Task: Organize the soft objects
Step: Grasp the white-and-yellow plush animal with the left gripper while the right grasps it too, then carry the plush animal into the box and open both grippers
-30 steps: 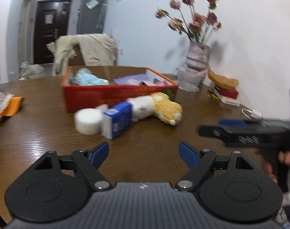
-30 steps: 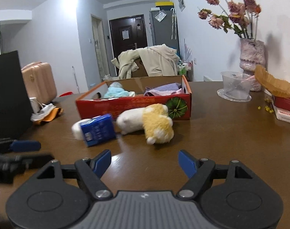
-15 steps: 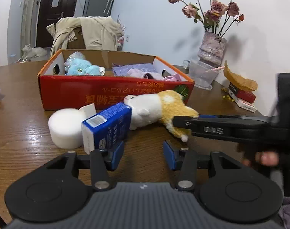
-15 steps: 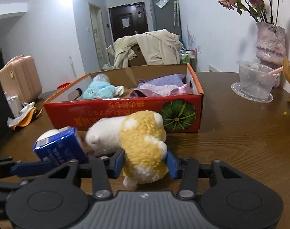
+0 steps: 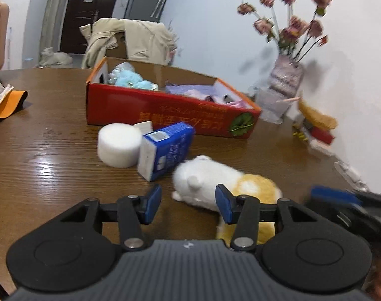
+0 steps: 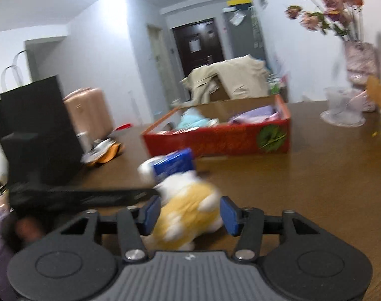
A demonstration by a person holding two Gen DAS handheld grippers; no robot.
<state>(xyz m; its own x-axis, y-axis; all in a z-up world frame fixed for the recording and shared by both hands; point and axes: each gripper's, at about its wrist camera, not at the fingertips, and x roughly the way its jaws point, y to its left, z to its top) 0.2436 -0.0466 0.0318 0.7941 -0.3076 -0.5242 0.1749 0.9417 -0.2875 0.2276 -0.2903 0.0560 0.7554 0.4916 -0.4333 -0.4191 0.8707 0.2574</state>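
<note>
Right-hand view is pretty smeared, so the plush toy [image 6: 187,210] is just a yellow and white blob there, and its near end is cut off behind the right claw [image 6: 190,212]. That claw's blue pads sit partly apart with the toy's yellow end between them; the blur hides whether they actually press into it, so can't tell if it's gripped. The left-hand view is sharper: the toy [image 5: 215,185] lies on the wooden table [image 5: 52,150], white end toward the blue carton [image 5: 166,148], its yellow end partly hidden behind the left claw [image 5: 187,203]. That one's pads are apart too, holding nothing, with the toy's white end just ahead of the gap.

Only the left view shows the white foam puck [image 5: 119,144] clearly, touching the carton. Only the right view shows the black paper bag [image 6: 37,130] and the pink suitcase [image 6: 90,113]. The red box [image 5: 170,110] with soft stuff inside sits behind the carton.
</note>
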